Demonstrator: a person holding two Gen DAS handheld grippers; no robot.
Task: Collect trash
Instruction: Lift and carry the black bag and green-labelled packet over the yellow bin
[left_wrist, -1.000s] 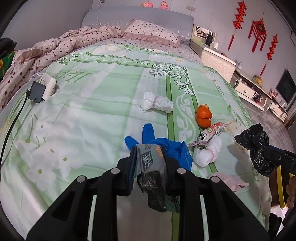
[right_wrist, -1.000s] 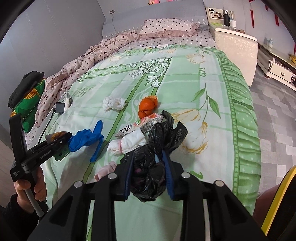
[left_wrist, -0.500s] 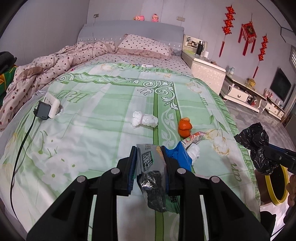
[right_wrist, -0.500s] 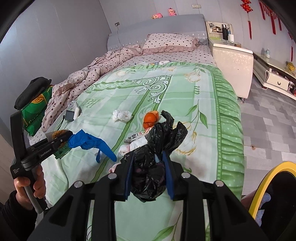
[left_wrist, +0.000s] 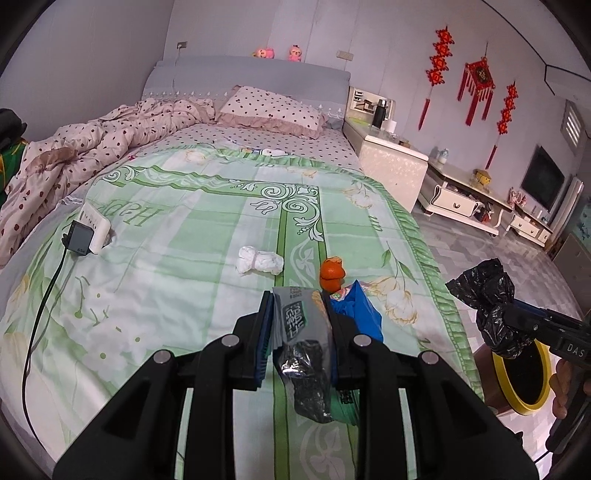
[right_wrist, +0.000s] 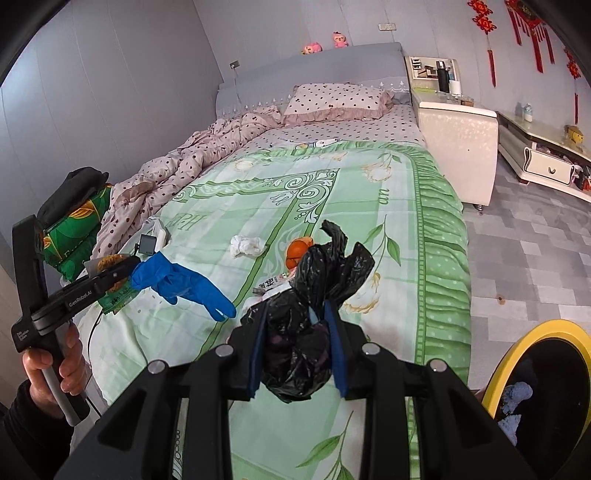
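My left gripper (left_wrist: 297, 317) is shut on a grey-green snack wrapper (left_wrist: 301, 343) together with a blue glove (right_wrist: 184, 284), held above the bed's near part. My right gripper (right_wrist: 297, 336) is shut on a crumpled black plastic bag (right_wrist: 314, 295), also seen in the left wrist view (left_wrist: 487, 295). On the green bedspread (left_wrist: 184, 236) lie a white tissue wad (left_wrist: 258, 260), orange peel (left_wrist: 331, 273) and a printed wrapper (right_wrist: 269, 284). A yellow-rimmed bin (right_wrist: 543, 384) stands on the floor at the bed's right corner.
A power strip with a charger (left_wrist: 88, 230) and its cable lie on the bed's left side. A pink dotted quilt (left_wrist: 92, 144) and pillow (left_wrist: 269, 110) are at the head. A white nightstand (left_wrist: 388, 170) and low cabinets (left_wrist: 476, 199) stand to the right.
Both grippers have pulled back and risen from the bed with their loads. The blue glove has lifted off the bedspread with the left gripper. The yellow bin has come into view.
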